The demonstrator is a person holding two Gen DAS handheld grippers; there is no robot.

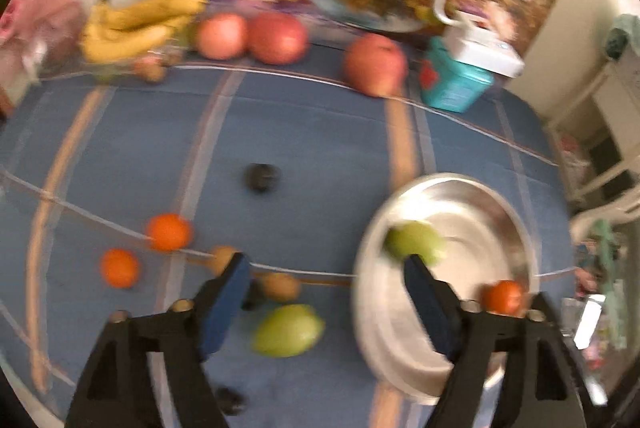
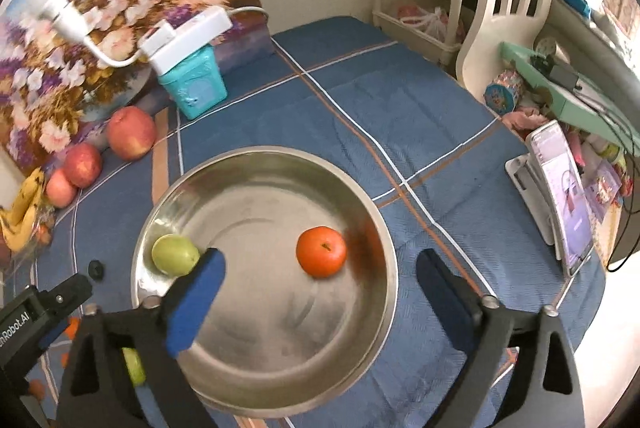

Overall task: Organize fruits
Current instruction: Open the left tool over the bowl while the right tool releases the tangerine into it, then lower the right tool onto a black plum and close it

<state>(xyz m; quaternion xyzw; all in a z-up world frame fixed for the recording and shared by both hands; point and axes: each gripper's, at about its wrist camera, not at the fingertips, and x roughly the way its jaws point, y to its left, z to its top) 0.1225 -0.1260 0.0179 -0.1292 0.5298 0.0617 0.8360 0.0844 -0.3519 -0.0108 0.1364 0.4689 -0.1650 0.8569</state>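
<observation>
Both grippers, left (image 1: 326, 282) and right (image 2: 320, 282), spread and empty above steel bowl (image 2: 372, 224): orange (image 2: 321, 251) mid-bowl, green fruit (image 2: 175, 254) against its rim

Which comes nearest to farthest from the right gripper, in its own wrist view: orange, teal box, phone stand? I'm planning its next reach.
1. orange, in the steel bowl, just ahead between the open jaws.
2. phone stand, off right.
3. teal box, far left.

Orange tangerine (image 2: 321, 251) and green fruit (image 2: 175, 254) apart inside steel bowl (image 2: 376, 312); others loose on blue cloth.
</observation>
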